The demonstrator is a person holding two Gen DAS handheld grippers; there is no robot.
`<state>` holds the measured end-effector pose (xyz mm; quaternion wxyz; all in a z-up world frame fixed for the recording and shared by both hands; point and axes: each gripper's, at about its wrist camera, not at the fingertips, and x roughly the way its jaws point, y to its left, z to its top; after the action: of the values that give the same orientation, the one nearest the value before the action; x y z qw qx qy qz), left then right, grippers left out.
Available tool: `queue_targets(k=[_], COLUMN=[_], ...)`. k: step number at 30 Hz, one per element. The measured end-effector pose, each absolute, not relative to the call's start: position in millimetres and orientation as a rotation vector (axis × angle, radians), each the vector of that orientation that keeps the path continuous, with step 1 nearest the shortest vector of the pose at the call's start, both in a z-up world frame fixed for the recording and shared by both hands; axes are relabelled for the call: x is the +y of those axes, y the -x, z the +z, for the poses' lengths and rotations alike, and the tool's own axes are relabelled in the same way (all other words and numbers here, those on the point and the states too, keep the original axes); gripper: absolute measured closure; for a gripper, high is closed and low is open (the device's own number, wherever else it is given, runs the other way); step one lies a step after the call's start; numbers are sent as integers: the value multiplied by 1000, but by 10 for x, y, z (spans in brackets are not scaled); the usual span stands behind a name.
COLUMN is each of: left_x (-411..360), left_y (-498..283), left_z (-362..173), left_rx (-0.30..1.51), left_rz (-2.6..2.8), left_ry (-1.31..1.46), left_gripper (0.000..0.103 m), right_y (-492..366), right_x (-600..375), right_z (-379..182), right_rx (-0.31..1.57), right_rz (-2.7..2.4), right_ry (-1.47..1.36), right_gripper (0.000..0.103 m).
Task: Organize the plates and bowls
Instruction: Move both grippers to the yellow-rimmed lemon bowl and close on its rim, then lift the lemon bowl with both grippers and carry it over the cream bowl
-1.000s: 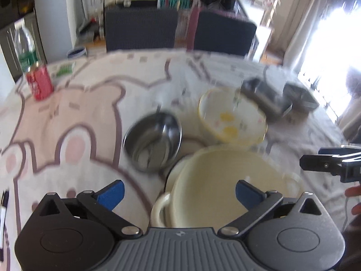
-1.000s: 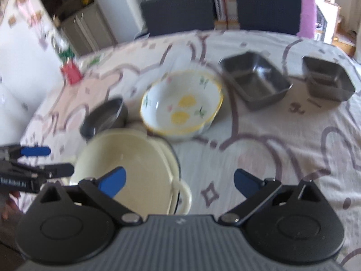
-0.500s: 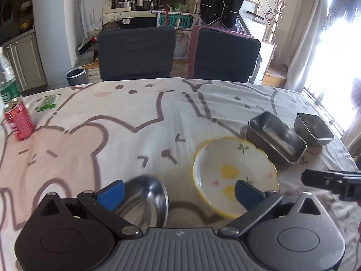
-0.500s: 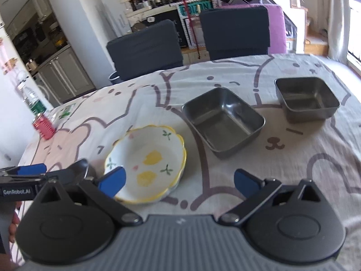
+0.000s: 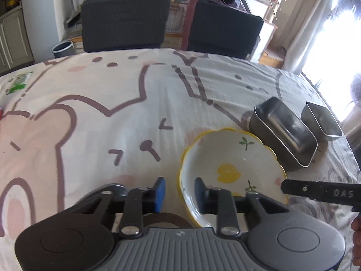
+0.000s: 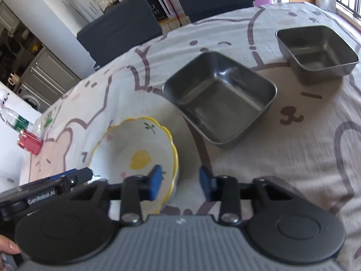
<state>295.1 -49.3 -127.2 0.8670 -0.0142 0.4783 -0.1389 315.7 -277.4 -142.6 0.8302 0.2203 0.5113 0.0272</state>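
A white bowl with a yellow scalloped rim and lemon print (image 5: 232, 171) sits on the tablecloth; it also shows in the right wrist view (image 6: 135, 155). My left gripper (image 5: 179, 190) straddles its left rim, jaws narrowed but apart, nothing clamped. My right gripper (image 6: 180, 181) straddles its right rim, jaws likewise partly closed and apart. A larger square steel dish (image 6: 220, 99) and a smaller one (image 6: 317, 52) stand to the right, also in the left wrist view (image 5: 285, 133) (image 5: 322, 122). A round steel bowl's edge (image 5: 112, 186) peeks out behind my left gripper.
The round table (image 5: 112, 103) wears a cartoon-bear cloth. A red can (image 6: 29, 142) and a water bottle (image 6: 13, 119) stand at the far left edge. Two dark chairs (image 5: 126, 22) (image 5: 225, 33) stand behind the table. A green packet (image 5: 19, 84) lies at the left.
Both grippers moved forward and lower towards the lemon bowl, one on each side of its rim. Both sets of jaws narrowed from wide open. The cream pot seen a second ago is out of view.
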Motion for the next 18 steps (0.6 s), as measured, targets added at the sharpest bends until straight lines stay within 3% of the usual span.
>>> queue_targets(k=[1, 5, 8, 18], left_x=[-509, -530, -527, -530], left_y=[-2968, -3034, -3069, -3129], left_z=[-1289, -1371, -1397, -1460], left_rx=[1006, 1033, 1034, 1052], left_rz=[-292, -292, -278, -288], left_ry=[23, 39, 51, 68], left_gripper=[78, 91, 96, 95], right_y=[-3180, -3222, -3259, -3369], right_x=[-2759, -2692, -2620, -2592], right_z=[-1460, -1528, -1551, -1670], right_rx=[1099, 1118, 1120, 1143], right_rz=[60, 69, 74, 74], right_ry=[-465, -462, -441, -454], right_gripper=[78, 86, 91, 91])
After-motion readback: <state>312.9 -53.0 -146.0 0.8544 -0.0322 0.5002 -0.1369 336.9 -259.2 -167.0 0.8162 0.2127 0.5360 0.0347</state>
